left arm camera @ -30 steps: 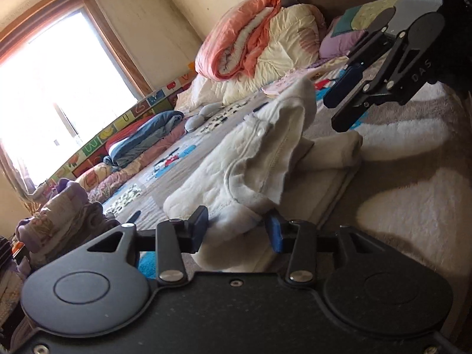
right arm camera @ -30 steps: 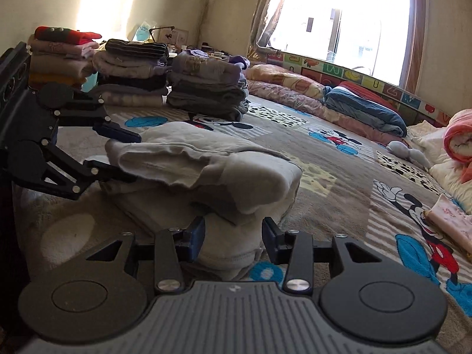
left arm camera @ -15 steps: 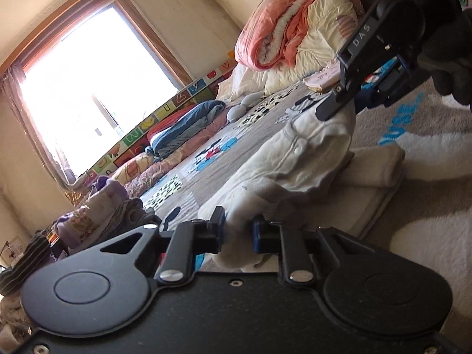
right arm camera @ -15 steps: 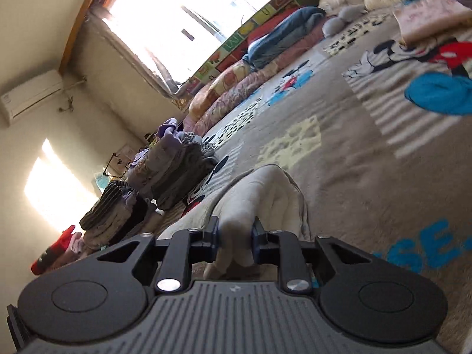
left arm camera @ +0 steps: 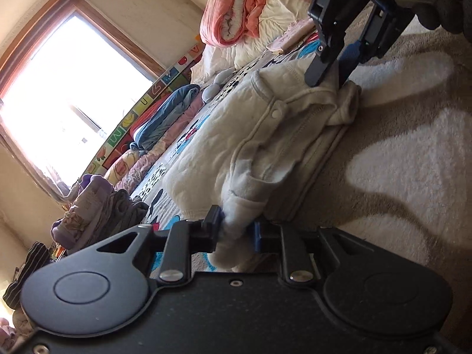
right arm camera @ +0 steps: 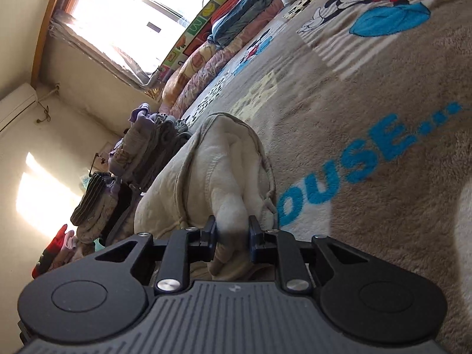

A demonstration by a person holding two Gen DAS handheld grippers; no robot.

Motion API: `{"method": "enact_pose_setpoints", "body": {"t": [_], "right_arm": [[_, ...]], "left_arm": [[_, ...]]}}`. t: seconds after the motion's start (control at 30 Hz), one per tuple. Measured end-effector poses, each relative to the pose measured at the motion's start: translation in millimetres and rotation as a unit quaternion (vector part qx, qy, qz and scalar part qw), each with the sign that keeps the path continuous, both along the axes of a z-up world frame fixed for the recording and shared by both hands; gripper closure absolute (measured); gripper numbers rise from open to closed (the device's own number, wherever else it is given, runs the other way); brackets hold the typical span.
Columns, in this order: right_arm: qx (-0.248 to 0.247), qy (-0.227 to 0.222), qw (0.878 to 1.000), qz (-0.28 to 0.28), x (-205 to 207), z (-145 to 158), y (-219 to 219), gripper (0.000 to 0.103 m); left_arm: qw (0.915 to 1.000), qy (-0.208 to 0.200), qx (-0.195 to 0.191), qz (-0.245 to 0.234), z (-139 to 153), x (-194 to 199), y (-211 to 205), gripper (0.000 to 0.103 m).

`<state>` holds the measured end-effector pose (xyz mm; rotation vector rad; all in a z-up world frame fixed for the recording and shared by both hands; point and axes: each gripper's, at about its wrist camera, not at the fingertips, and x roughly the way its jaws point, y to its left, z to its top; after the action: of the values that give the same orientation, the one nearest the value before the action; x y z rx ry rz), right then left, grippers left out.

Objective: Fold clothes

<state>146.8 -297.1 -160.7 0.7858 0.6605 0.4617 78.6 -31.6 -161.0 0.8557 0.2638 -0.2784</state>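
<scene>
A cream quilted baby garment (left arm camera: 265, 135) with snap buttons lies partly folded on the brown cartoon blanket (left arm camera: 398, 153). My left gripper (left arm camera: 236, 230) is shut on its near end, a bunched sleeve or leg. My right gripper (left arm camera: 333, 73) shows at the upper right of the left wrist view, pinching the garment's far end. In the right wrist view the right gripper (right arm camera: 231, 234) is shut on a fold of the same garment (right arm camera: 224, 165), which rises in front of it.
Stacks of folded clothes (right arm camera: 147, 144) stand at the far side near the wall. A rolled orange-and-white quilt (left arm camera: 250, 14) and pillows sit at the bed's head. A blue folded blanket (left arm camera: 165, 118) lies under the window. The blanket (right arm camera: 383, 118) stretches to the right.
Both grippers closed on the garment's ends, the right first, then the left. Both views have tilted and moved in close to the cloth.
</scene>
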Motion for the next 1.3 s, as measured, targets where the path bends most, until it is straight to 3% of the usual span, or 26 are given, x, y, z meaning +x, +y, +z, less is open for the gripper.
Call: {"method": "enact_pose_setpoints", "body": {"t": [0.13, 0.2, 0.33, 0.4, 0.5, 0.57, 0.63, 0.8, 0.97, 1.07, 1.17, 1.3], "right_arm": [[-0.055, -0.064, 0.996, -0.013, -22, 29, 0, 0.072], [-0.076, -0.105, 0.991, -0.028, -31, 42, -3, 0.072], [-0.112, -0.173, 0.978, -0.045, -36, 62, -8, 0.072], [-0.128, -0.195, 0.972, -0.036, -30, 68, -7, 0.072], [-0.15, -0.214, 0.965, -0.015, -16, 71, 1, 0.073], [-0.155, -0.218, 0.963, 0.0, -4, 71, 6, 0.073], [-0.159, -0.202, 0.966, 0.01, 2, 64, 13, 0.076], [-0.152, -0.137, 0.978, 0.039, 12, 35, 21, 0.078], [-0.166, -0.128, 0.976, 0.056, 2, 26, 27, 0.079], [-0.186, -0.127, 0.972, 0.073, -2, 24, 31, 0.079], [-0.196, -0.126, 0.969, 0.084, -6, 24, 33, 0.079], [-0.225, -0.161, 0.957, 0.089, -19, 46, 31, 0.079]], "left_arm": [[0.9995, 0.008, -0.026, -0.014, 14, -5, 10, 0.061], [0.9988, 0.016, -0.038, -0.027, 24, -9, 16, 0.059], [0.989, 0.048, -0.129, -0.056, 54, -14, 39, 0.06], [0.9721, 0.067, -0.212, -0.076, 71, -11, 54, 0.062], [0.9378, 0.067, -0.333, -0.073, 89, -1, 70, 0.062], [0.9281, 0.064, -0.364, -0.042, 90, 17, 69, 0.062], [0.9234, 0.069, -0.377, -0.019, 84, 38, 64, 0.062], [0.9318, 0.094, -0.351, 0.004, 68, 71, 45, 0.062], [0.9377, 0.122, -0.325, 0.019, 52, 95, 32, 0.063], [0.947, 0.125, -0.295, 0.022, 36, 102, 28, 0.063], [0.9434, 0.131, -0.304, 0.021, 37, 104, 32, 0.063], [0.9269, 0.128, -0.353, 0.008, 48, 101, 40, 0.065]]}}
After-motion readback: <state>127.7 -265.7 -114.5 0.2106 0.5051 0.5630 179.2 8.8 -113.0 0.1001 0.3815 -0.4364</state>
